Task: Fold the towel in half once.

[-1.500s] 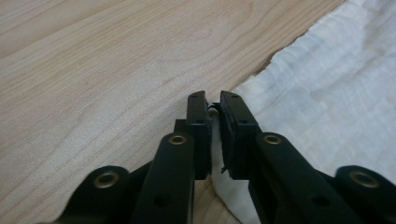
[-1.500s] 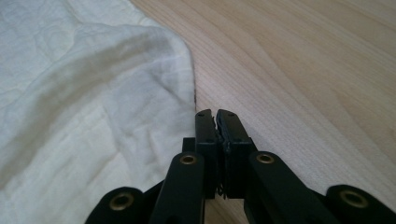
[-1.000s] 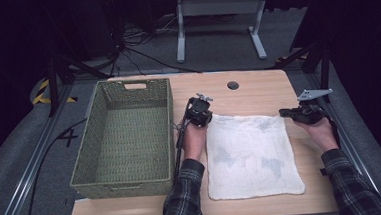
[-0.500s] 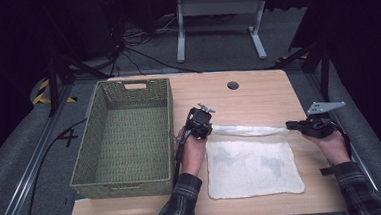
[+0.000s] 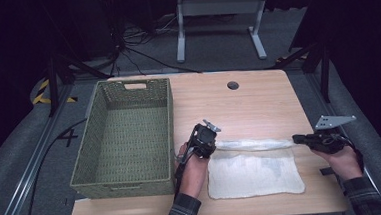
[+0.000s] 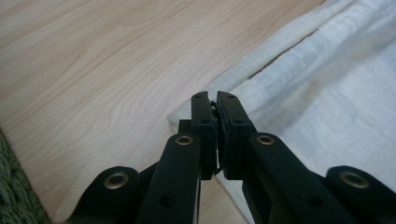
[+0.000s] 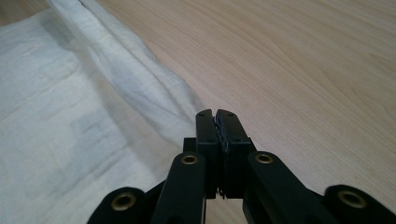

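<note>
A white towel (image 5: 255, 176) lies on the wooden table (image 5: 248, 106), its far edge lifted into a raised fold (image 5: 253, 144) stretched between my two grippers. My left gripper (image 5: 212, 145) is shut on the fold's left corner. In the left gripper view the jaws (image 6: 215, 98) meet on the towel's edge (image 6: 327, 93). My right gripper (image 5: 296, 139) is shut on the right corner. In the right gripper view its jaws (image 7: 215, 114) pinch the tip of the towel (image 7: 56, 107), which runs away to the upper left.
A green woven basket (image 5: 133, 84), empty, stands on the left half of the table, close beside my left hand, and its corner (image 6: 11, 196) shows in the left gripper view. A round cable hole (image 5: 233, 85) sits near the far edge. Bare wood lies beyond the towel.
Both grippers have drawn the towel's far edge toward the person, folding it over the near part. The spread towel now looks shorter front to back.
</note>
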The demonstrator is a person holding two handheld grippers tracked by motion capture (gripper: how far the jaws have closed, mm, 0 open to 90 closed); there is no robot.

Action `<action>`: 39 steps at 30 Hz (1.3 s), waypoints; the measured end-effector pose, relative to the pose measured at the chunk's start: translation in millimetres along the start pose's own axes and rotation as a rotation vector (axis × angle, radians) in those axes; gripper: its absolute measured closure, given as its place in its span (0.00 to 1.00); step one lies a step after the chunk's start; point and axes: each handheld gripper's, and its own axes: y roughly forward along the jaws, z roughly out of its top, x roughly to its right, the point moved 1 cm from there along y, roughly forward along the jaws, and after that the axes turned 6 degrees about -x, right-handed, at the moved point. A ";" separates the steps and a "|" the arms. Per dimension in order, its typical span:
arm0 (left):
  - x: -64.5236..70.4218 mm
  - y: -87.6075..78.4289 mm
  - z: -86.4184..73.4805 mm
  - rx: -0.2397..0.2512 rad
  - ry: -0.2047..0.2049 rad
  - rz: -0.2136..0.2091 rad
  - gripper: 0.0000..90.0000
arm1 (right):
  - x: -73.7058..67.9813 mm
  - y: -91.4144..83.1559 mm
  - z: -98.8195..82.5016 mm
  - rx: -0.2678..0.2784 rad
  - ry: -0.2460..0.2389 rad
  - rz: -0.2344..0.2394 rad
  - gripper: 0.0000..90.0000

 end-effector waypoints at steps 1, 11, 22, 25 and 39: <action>1.5 -0.8 -2.9 -0.005 0.000 0.001 0.96 | -1.5 -0.6 -1.1 0.001 0.000 0.004 0.99; 13.8 -7.2 -22.0 -0.021 -0.003 -0.003 0.96 | -22.1 -8.6 -19.5 -0.014 -0.005 0.053 0.99; 24.5 -19.0 -38.3 -0.043 0.020 -0.063 0.96 | -39.5 -18.6 -39.6 -0.019 0.003 0.095 0.99; 30.9 -25.1 -43.4 -0.050 0.034 -0.057 0.96 | -44.8 -21.6 -43.1 -0.021 0.002 0.102 0.99; 36.4 -36.2 -68.3 -0.077 0.034 -0.172 0.96 | -61.4 -28.7 -56.6 -0.032 -0.018 0.132 0.98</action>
